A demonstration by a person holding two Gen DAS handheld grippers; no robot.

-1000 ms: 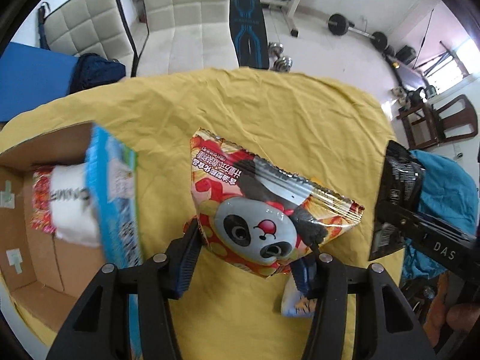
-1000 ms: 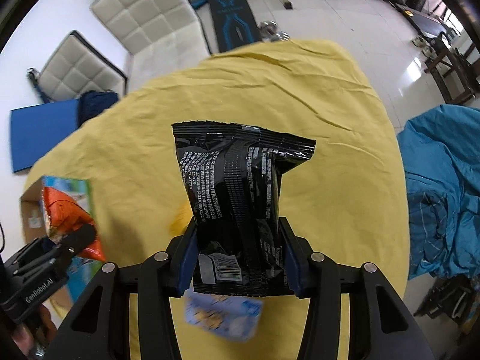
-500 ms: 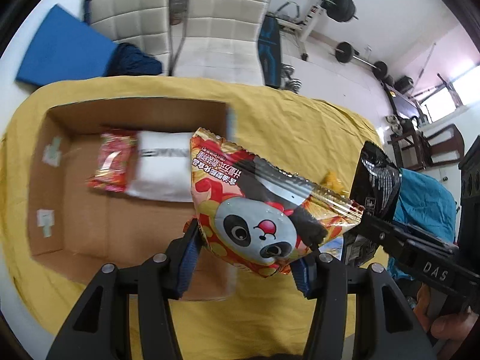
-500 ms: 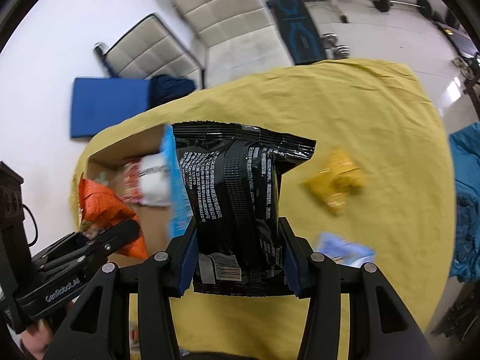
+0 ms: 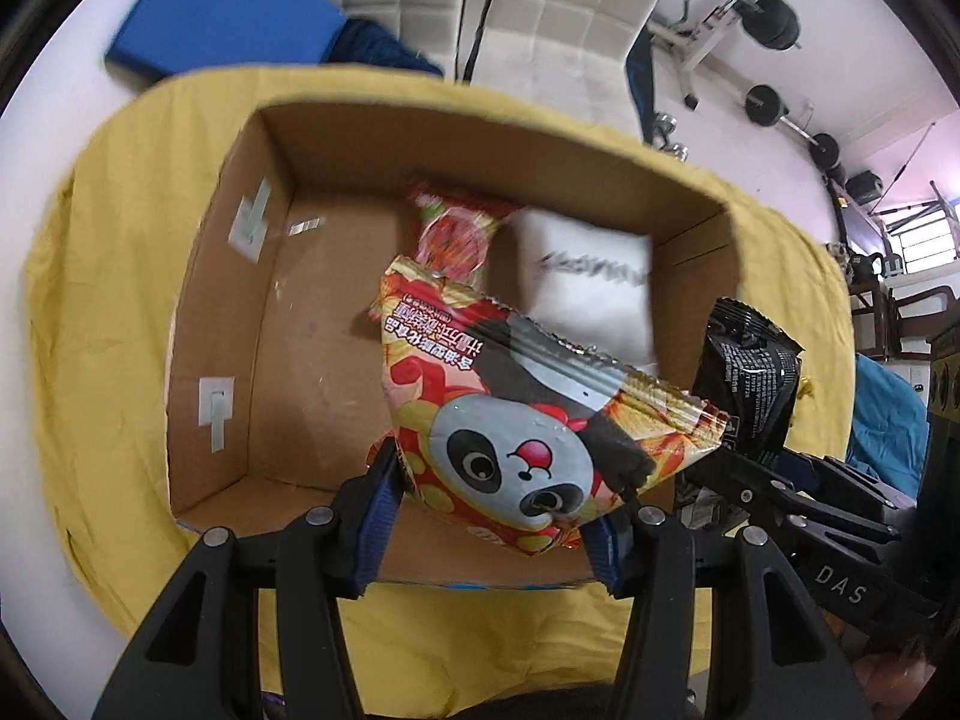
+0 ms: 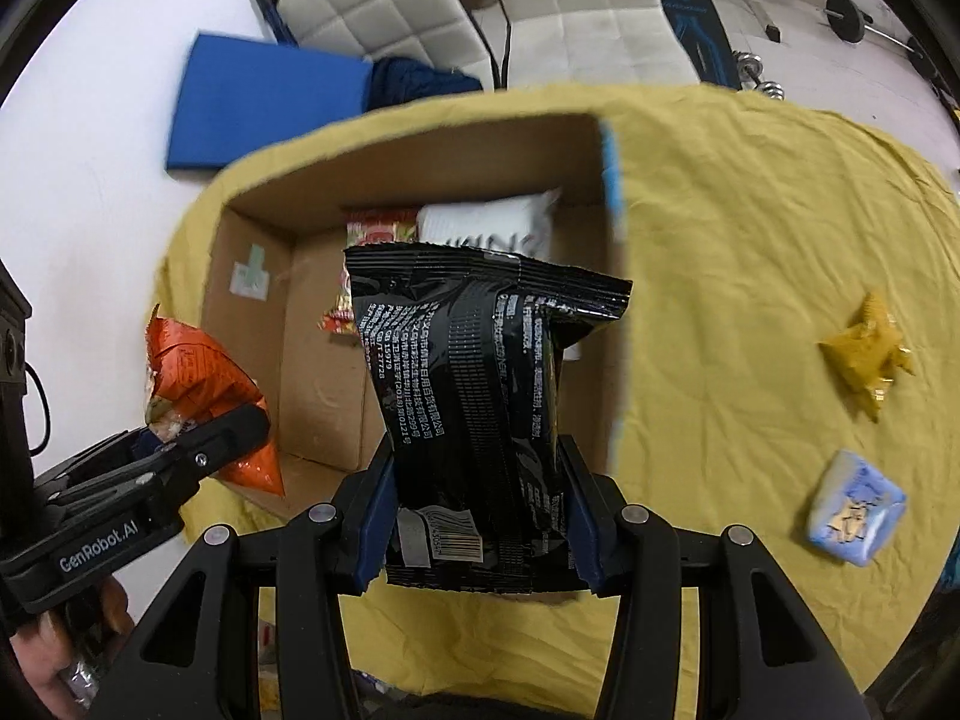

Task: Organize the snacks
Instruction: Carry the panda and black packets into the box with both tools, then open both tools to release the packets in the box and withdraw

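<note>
Your left tool (image 5: pixel 492 516) is clamped on the lower edge of the panda snack bag (image 5: pixel 516 414), with both blue pads pressed against the foil. The bag is held in the air above the open cardboard box (image 5: pixel 240 324), over its near wall.

Your right tool (image 6: pixel 480 522) is clamped on the bottom of the black snack bag (image 6: pixel 474 396). The bag stands upright between the pads, barcode end down. It hangs in front of the box's near right corner; from the left wrist view it sits just right of the panda snack bag.

The box rests on the yellow cloth (image 6: pixel 720 228) that covers the desk. Its flaps are open. Inside, against the far wall, lie two items side by side and touching:
- a red snack packet (image 5: pixel 456 228), on the left;
- a white packet (image 5: pixel 588 288), on the right. Its print is blurred.

The left part of the box floor is bare cardboard.

Outside the box, on the cloth to the right, lie two further items, well apart from the box:
- a yellow snack packet (image 6: pixel 870 354), farther away;
- a light blue packet (image 6: pixel 852 510), nearer to you.
</note>
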